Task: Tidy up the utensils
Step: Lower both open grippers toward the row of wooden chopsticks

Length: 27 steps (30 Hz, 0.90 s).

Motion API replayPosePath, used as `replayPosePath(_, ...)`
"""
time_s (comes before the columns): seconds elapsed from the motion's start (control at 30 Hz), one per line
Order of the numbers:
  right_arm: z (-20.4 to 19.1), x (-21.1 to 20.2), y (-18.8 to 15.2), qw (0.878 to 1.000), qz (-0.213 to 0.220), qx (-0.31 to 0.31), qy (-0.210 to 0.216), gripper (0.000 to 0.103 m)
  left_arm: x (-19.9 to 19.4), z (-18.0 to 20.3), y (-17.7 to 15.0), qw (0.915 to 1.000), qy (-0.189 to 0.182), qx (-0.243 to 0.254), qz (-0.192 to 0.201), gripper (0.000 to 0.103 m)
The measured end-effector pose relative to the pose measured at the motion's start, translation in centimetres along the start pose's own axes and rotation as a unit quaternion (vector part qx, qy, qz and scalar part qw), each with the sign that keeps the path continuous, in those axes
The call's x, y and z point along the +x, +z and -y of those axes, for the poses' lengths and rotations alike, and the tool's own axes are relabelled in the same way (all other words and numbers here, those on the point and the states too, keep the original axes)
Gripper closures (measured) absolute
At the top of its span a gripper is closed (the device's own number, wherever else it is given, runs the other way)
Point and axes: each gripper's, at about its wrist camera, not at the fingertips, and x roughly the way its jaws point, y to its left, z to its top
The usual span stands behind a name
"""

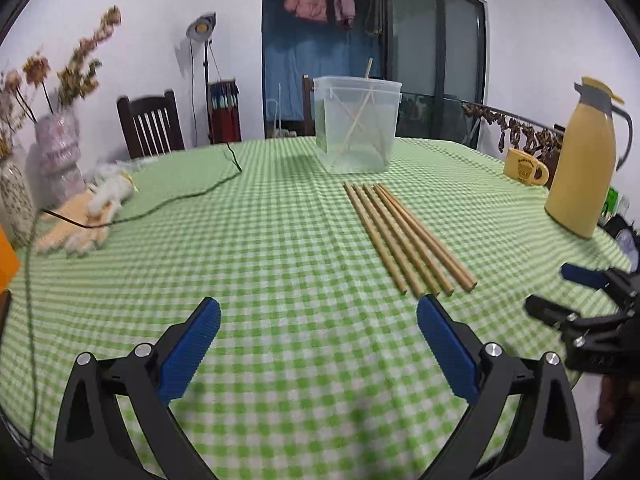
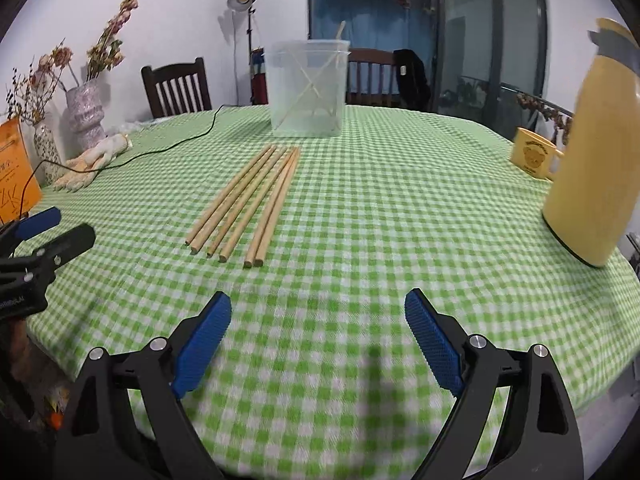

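L gripper (image 1: 318, 312) & R gripper (image 2: 318, 306) both wide open, nothing btwn pads, over checked cloth (image 2: 380, 200). Chopsticks (image 2: 244, 204) lie just ahead. Clear tub (image 2: 307, 88) stands behind them.

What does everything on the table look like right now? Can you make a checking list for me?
Surface: round table under a green checked cloth, flat.
Job's things: six chopsticks lying side by side; clear tub behind them with a few sticks already inside.
Clutter: yellow jug, yellow mug, gloves, vases of dried flowers, orange card.
Grippers: left tongs open, empty; right tongs open, empty, both short of the chopsticks.
Cables: thin dark cable running across the cloth's left side.
Surroundings: chairs, floor lamp, dark glass door, hanging clothes.
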Motion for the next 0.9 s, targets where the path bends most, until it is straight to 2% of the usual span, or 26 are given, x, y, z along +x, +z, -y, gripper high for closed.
replayPosePath(0.1,0.0,1.4,0.9,1.0,-0.015,-0.001,0.011,0.037,1.7,0.6,0.5,0.9996,-0.012,0.008,-0.025,0.008)
replayPosePath(0.17,0.1,2.3,1.4,1.0,-0.025,0.002,0.019,0.05,2.9,1.1,0.7,0.9988,-0.016,0.023,-0.04,0.013)
replayPosePath(0.27,-0.2,3.3,2.0,0.999,-0.036,0.005,0.026,0.06,4.4,1.5,1.3,0.9974,-0.026,0.031,-0.061,0.013)
replayPosePath(0.4,-0.4,3.8,3.2,0.998,-0.037,0.015,0.042,0.062,5.9,1.4,2.1,0.9957,-0.039,0.018,-0.082,0.014)
replayPosePath(0.5,-1.1,4.4,3.7,0.998,-0.038,-0.001,0.04,0.067,7.3,1.6,2.7,0.9928,-0.037,0.019,-0.113,0.017)
replayPosePath(0.57,-1.4,4.9,3.6,0.998,-0.044,-0.01,0.038,0.069,8.5,1.5,3.1,0.9902,-0.042,0.01,-0.133,0.028)
replayPosePath(0.63,-1.5,5.5,3.5,0.997,-0.055,-0.011,0.044,0.071,9.5,1.6,3.4,0.9887,-0.044,0.007,-0.143,0.03)
replayPosePath(0.8,-1.8,6.0,3.3,0.997,-0.066,-0.018,0.043,0.072,10.1,3.0,3.7,0.9885,-0.047,0.045,-0.136,0.03)
replayPosePath(0.9,-2.2,6.2,3.1,0.996,-0.069,-0.026,0.041,0.073,10.8,3.6,3.5,0.9855,-0.046,0.061,-0.151,0.041)
